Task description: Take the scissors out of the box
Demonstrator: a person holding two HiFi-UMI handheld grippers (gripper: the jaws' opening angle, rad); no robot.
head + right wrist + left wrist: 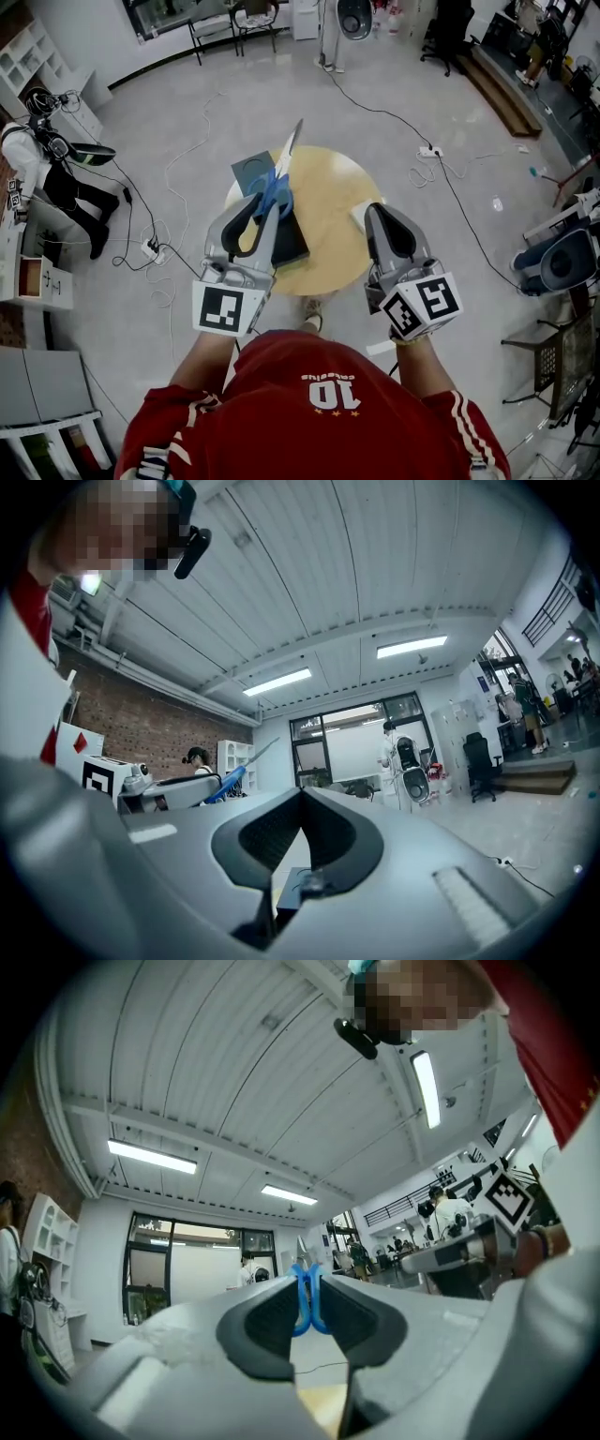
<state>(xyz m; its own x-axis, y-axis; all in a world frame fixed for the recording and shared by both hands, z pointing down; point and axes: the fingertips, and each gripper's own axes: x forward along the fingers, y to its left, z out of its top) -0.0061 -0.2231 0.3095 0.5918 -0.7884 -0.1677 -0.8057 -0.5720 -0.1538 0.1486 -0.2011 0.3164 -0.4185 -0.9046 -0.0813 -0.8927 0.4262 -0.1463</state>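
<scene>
The person's red shirt (309,403) fills the bottom of the head view, and both grippers reach out from it above a round wooden surface (337,197). The left gripper (267,202) is clamped on the scissors (278,186). Its own view shows the blue handle loops pinched between the two pads, with the blades pointing up and away from the person. The right gripper (378,214) holds nothing, its jaws closed together, and it sits well off to the side. Beneath the scissors a dark box (294,242) rests on the surface. A grey square piece (249,172), probably its lid, lies just beyond it.

The scissors look to be in the air, clear of the box, so the removal seems nearly finished. What remains is probably setting them down. The handles are thin and the long blades can lever in the pads, so the grip should stay firm. Carry them over bare wood beside the box and lay them flat before letting go. Keep the blade tip away from the right gripper.
</scene>
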